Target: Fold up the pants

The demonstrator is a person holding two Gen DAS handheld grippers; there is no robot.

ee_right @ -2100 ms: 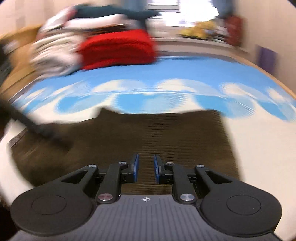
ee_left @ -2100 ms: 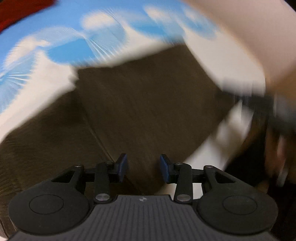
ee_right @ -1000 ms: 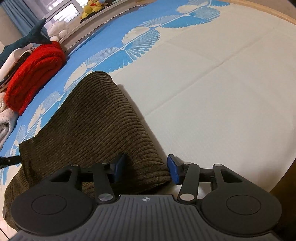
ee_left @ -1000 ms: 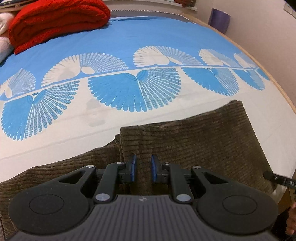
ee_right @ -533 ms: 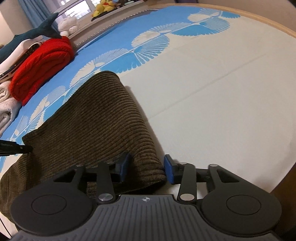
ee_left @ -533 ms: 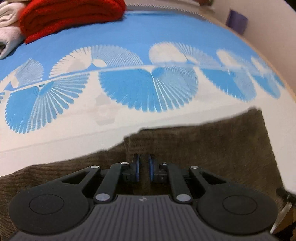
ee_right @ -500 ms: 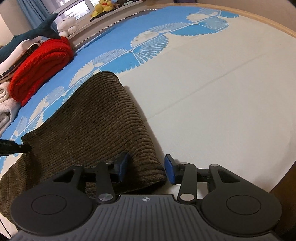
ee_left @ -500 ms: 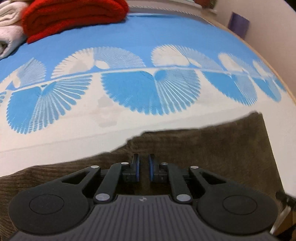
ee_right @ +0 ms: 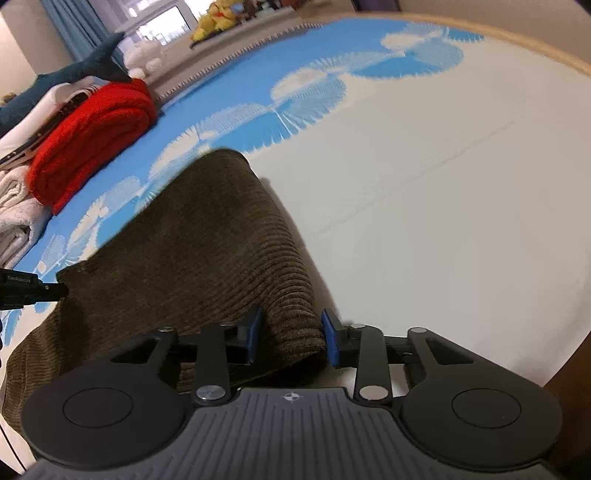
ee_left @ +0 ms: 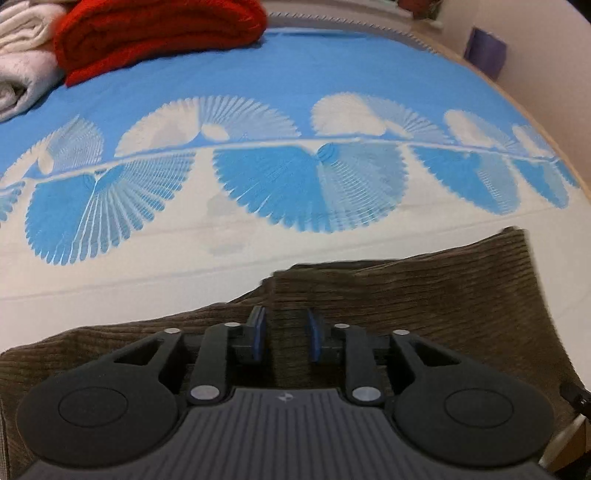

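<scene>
**Both grippers low over brown corduroy pants on a blue-and-white bed**

Bed cover (ee_left: 258,85): fills most of both views, blue at the top, white lower down, a band of fan shapes between. Wooden bed edge curves along the right of both frames.

Pants (ee_left: 424,302): brown corduroy, folded, lying flat on the white part of the cover. Left wrist view: they take up the lower half, upper edge stepped, higher on the right, a fold edge near centre. Right wrist view: pants (ee_right: 207,236) run from lower centre up to centre left, rounded folded end at the top, right-hand edge running down to the fingers.

Red knit blanket (ee_left: 155,29): folded, upper left of both views, on a pile of pale folded laundry (ee_left: 22,70). Shark plush (ee_right: 74,79) tops that pile in the right view; yellow toys far back.

Left gripper (ee_left: 283,334): fingers narrow and opening, hanging over the fold edge; fabric shows in the gap but the pads look clear of it. Its tip shows at mid left of the right view.

Right gripper (ee_right: 291,338): fingers mid-wide and closing, straddling the near right corner of the pants; a thick ridge of fabric sits between the pads, right pad at the cloth's edge, no clamp visible.
</scene>
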